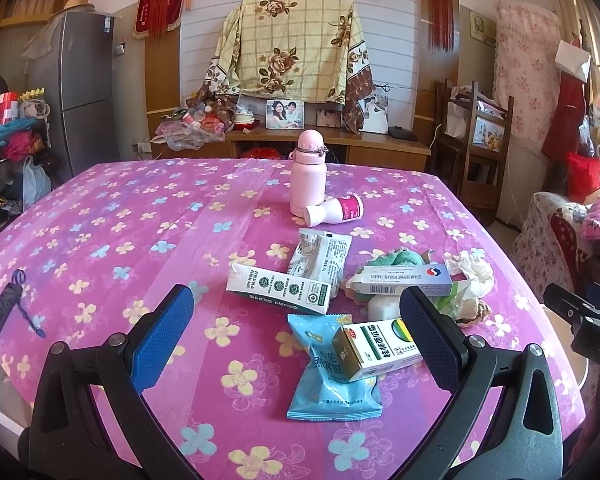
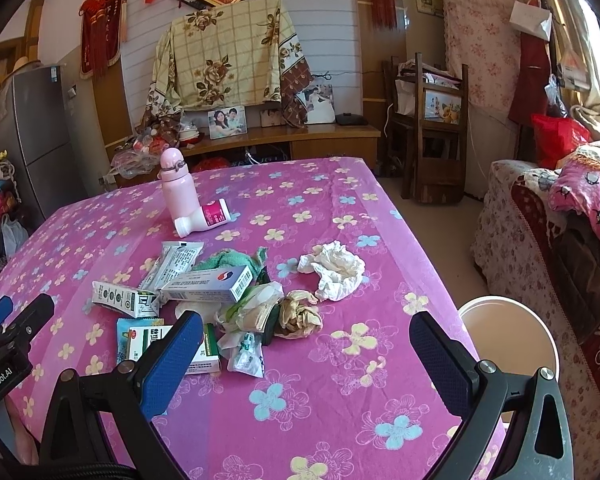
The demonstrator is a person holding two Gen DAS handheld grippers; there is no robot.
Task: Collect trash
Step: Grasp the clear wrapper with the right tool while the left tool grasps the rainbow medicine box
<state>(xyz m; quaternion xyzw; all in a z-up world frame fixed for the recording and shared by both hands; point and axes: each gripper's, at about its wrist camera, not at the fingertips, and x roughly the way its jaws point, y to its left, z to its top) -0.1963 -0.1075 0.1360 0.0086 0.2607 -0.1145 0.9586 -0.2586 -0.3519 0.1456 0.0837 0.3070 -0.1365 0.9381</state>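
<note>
Both claws hover wide open over the pink flowered surface (image 1: 100, 240) with nothing between their blue pads: the left claw (image 1: 296, 336) sits low in front of the trash pile, the right claw (image 2: 306, 356) a bit further right of it. Taking the pink bottle (image 1: 307, 176) as the landmark, a small white bottle with a magenta label (image 1: 334, 210) lies on its side touching its base, and all the trash is spread just in front of it, toward the cameras. The left view gives the better look at the blue snack wrapper (image 1: 332, 372) with the green-and-white medicine box (image 1: 380, 348) lying on top, plus a flattened white carton (image 1: 280, 290) and a white sachet (image 1: 320, 258). Only the right view shows the white bin (image 2: 508, 332) off the surface's edge, far right of the bottle, and it shows the crumpled white tissue (image 2: 334, 270) and the beige wad (image 2: 300, 316) much more clearly. The long white box (image 2: 212, 284) reads "TABLETS" in the left view; the rest of the line is too small for me. The left claw's body shows up in the right view with "GenRobot.AI" printed on it.
</note>
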